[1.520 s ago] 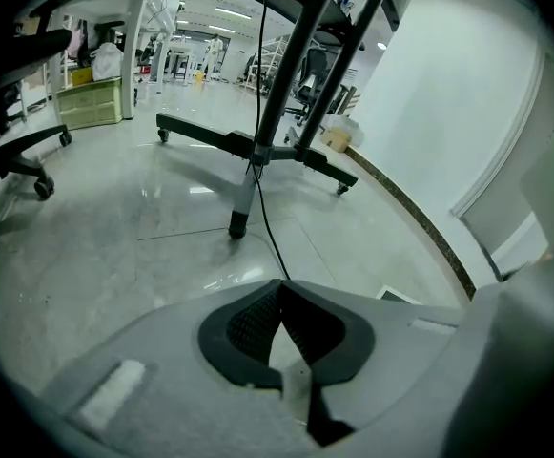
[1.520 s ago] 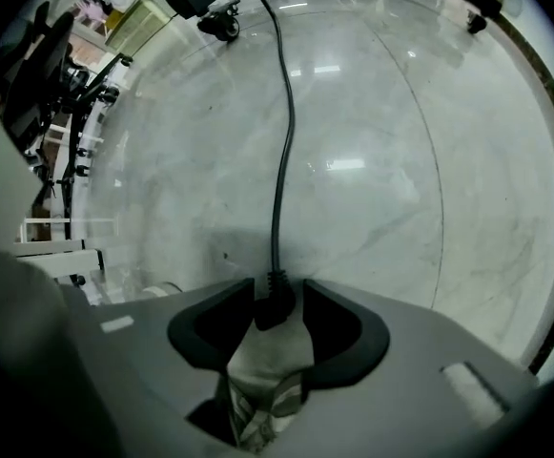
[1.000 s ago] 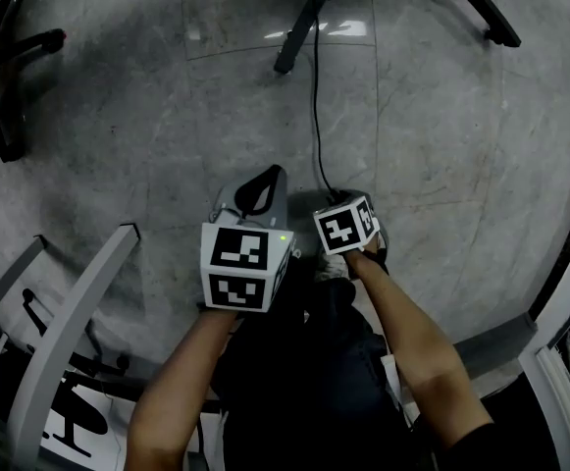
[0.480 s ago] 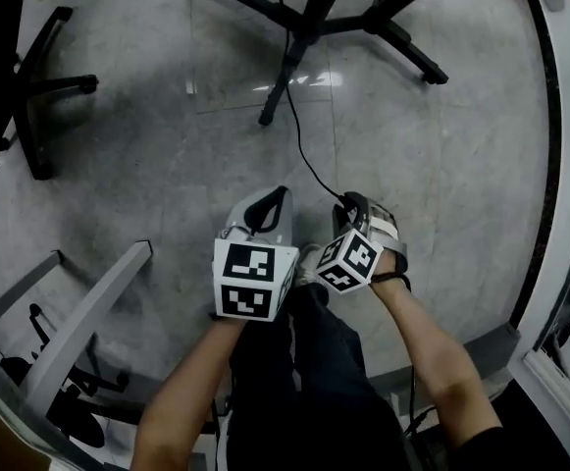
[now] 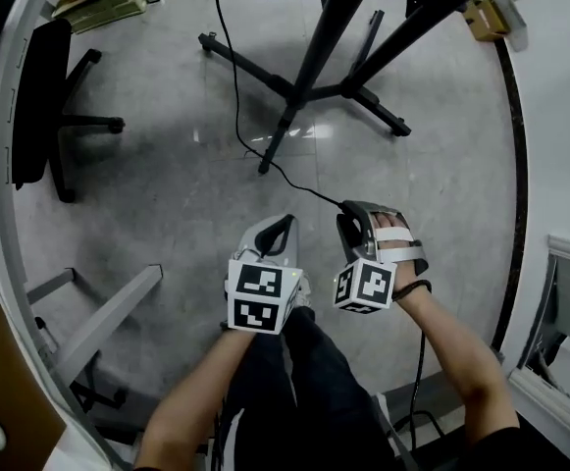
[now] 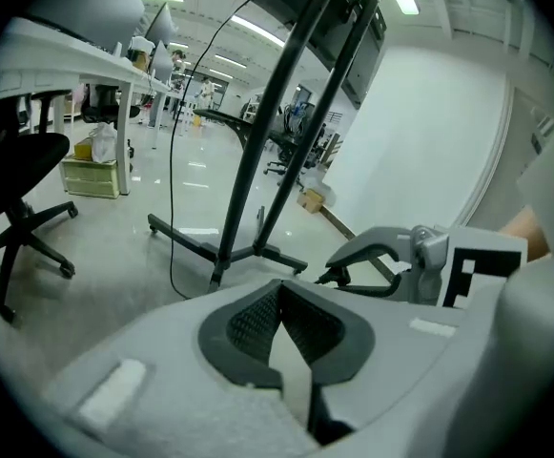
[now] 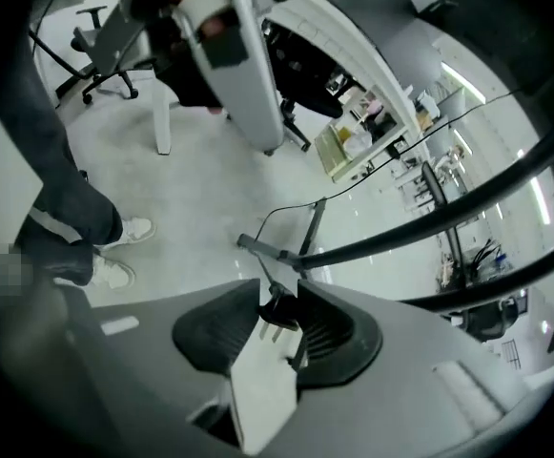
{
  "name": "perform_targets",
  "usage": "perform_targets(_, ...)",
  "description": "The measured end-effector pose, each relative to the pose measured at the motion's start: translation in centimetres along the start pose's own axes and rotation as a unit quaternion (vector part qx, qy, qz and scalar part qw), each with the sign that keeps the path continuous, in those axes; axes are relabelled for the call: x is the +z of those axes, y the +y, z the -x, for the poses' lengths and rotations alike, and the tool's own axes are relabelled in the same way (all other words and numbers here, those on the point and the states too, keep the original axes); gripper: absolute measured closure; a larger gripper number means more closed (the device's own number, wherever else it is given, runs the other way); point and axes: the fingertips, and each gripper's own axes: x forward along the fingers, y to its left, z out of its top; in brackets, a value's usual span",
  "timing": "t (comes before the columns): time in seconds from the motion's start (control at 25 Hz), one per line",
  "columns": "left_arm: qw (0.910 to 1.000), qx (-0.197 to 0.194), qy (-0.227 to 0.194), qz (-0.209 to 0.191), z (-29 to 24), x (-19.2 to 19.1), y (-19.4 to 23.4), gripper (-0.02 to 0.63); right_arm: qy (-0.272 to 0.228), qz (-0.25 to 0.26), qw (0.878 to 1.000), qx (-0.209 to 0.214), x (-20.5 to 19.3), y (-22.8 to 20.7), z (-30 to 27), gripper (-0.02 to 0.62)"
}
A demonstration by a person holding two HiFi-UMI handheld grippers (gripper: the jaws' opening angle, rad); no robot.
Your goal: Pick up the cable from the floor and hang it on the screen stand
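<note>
A thin black cable (image 5: 237,126) runs from the top of the head view across the grey floor to my right gripper (image 5: 353,214). Its plug (image 7: 278,310), prongs showing, sits clamped between the right gripper's (image 7: 281,299) pads. The black screen stand (image 5: 309,67) spreads its legs just beyond both grippers and rises past them (image 6: 257,151). My left gripper (image 5: 275,229) is beside the right one, its pad tips touching and nothing between them (image 6: 278,289). From the left gripper view the right gripper (image 6: 381,256) shows to the right.
A black office chair (image 5: 49,116) stands at the left. White desk legs (image 5: 98,322) lie at the lower left. A cardboard box (image 5: 486,18) sits by the white wall at the upper right. The person's legs and shoes (image 7: 114,251) are below the grippers.
Both grippers have risen from the floor, and the right one has rolled over with the plug in it. The cable end has lifted. More of the stand has come into view.
</note>
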Motion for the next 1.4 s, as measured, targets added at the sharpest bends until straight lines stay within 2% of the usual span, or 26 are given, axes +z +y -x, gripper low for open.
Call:
perform_targets(0.32, 0.9972, -0.004, -0.075, 0.0, 6.2, 11.2, -2.7, 0.609, -0.044, 0.083, 0.992, -0.085, 4.8, -12.1, 11.2, 0.471)
perform_targets(0.48, 0.9923, -0.004, -0.123, -0.013, 9.6, 18.1, -4.2, 0.609, -0.058, 0.126, 0.98, -0.143, 6.8, -18.4, 16.8, 0.47)
perform_targets(0.68, 0.9842, -0.008, -0.173, -0.036, 13.9, 25.7, -6.1, 0.609, -0.08, 0.152, 0.961, -0.214, 9.6, -25.6, 23.9, 0.471)
perform_targets(0.92, 0.9708, -0.021, -0.229, -0.069, 18.8, 34.2, -8.8, 0.609, -0.103, 0.18, 0.93, -0.304, 12.7, -34.0, 32.1, 0.471)
perform_targets(1.16, 0.953, -0.03, -0.282, -0.106, 23.5, 42.3, -11.4, 0.609, -0.1, 0.225, 0.891, -0.381, 15.1, -42.1, 39.4, 0.471)
perform_targets(1.4, 0.9327, -0.036, -0.326, -0.15, 27.6, 50.0, -13.5, 0.609, -0.103, 0.243, 0.85, -0.456, 18.5, -49.6, 46.4, 0.471)
